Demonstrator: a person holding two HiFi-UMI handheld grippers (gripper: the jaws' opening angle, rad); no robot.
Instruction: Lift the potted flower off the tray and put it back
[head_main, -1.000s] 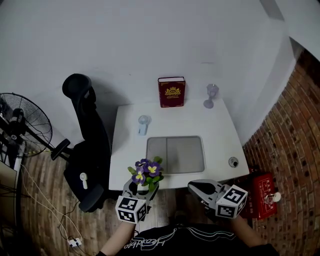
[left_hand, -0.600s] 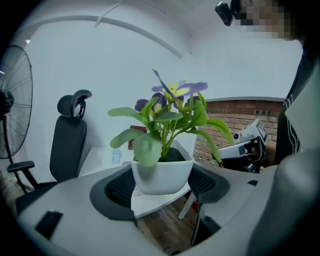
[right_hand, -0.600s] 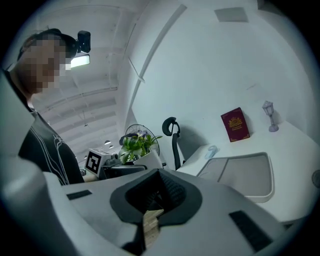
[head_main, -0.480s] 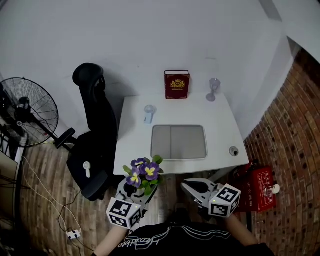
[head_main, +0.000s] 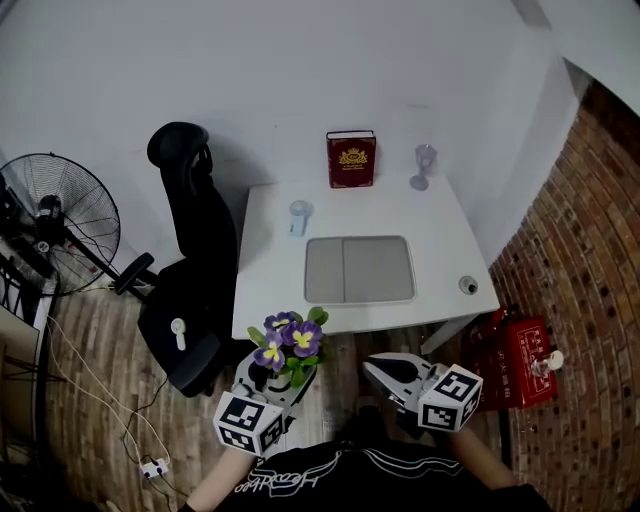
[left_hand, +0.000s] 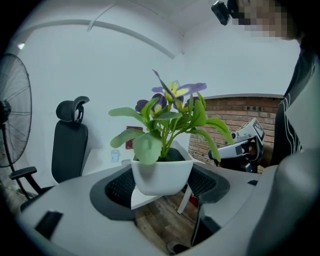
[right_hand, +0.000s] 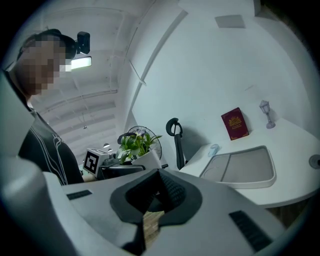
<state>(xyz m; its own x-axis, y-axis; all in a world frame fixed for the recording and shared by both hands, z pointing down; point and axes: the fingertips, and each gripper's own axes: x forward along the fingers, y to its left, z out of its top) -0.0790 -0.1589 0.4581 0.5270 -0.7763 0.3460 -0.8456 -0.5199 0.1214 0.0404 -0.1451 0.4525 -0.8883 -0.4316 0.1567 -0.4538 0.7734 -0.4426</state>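
Potted flower clamped in left tongs, right tongs closed, white table bearing tray, brick floor

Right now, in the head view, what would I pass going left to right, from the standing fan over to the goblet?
standing fan → black office chair → small pale blue item → red book → goblet. The tray is left out, since it spans the book's position.
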